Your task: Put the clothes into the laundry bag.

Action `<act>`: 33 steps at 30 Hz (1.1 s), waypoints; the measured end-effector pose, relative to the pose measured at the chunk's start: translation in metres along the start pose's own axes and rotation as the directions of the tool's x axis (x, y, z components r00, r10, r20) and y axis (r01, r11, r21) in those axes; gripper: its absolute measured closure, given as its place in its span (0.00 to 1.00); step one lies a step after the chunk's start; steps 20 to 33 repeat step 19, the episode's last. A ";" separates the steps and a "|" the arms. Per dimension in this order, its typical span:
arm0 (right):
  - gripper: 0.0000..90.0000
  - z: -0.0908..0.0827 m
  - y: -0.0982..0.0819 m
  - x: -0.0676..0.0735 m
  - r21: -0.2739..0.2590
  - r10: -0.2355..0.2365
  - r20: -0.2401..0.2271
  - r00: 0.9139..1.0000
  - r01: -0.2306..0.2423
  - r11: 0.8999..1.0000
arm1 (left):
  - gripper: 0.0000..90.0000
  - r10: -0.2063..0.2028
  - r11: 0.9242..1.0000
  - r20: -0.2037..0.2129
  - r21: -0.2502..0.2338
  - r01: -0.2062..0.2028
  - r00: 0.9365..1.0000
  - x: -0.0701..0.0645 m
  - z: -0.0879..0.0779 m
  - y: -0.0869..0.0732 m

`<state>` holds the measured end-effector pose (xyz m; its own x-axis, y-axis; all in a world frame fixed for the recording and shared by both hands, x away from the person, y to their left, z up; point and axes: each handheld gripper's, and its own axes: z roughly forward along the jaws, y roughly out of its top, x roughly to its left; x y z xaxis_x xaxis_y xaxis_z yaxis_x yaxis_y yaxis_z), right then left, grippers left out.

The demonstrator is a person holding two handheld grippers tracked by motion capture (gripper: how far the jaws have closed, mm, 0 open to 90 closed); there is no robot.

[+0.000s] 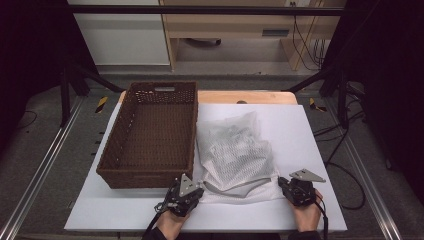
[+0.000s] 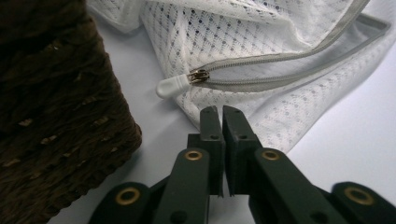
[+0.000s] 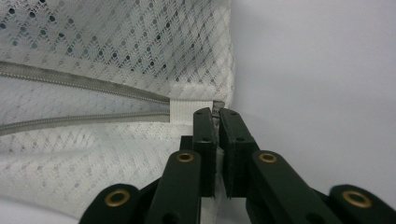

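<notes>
A white mesh bag with a grey zipper lies crumpled on the white table top, right of a brown wicker basket. My left gripper is at the bag's near left corner. In the left gripper view its jaws are shut, pinching the mesh hem just below the zipper's white pull. My right gripper is at the near right corner. In the right gripper view it is shut on the bag at the white tab that ends the partly open zipper.
The basket is empty and stands close to the left gripper's left side. The white sheet covers the table, with bare room right of and in front of the bag. Dark frame posts and cables stand beyond the table edges.
</notes>
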<state>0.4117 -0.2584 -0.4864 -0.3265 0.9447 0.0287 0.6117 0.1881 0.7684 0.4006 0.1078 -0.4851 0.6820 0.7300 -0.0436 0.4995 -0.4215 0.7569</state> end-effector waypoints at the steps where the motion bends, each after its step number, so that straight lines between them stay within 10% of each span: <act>1: 0.97 -0.001 0.000 0.001 0.007 -0.002 0.004 1.000 0.002 1.000 | 0.98 -0.003 1.000 0.000 -0.002 0.003 1.000 0.000 0.000 0.000; 8: 0.96 -0.006 -0.004 -0.004 -0.003 -0.004 -0.005 1.000 0.004 1.000 | 0.95 0.017 0.999 0.026 -0.046 -0.016 1.000 0.004 -0.010 -0.003; 19: 0.42 -0.028 0.001 -0.022 -0.188 0.032 -0.077 0.997 -0.046 0.981 | 0.60 0.021 0.990 0.115 -0.142 -0.004 0.993 0.014 -0.051 0.002; 33: 0.42 -0.028 0.001 -0.022 -0.188 0.032 -0.077 0.997 -0.046 0.981 | 0.60 0.021 0.990 0.115 -0.142 -0.004 0.993 0.014 -0.051 0.002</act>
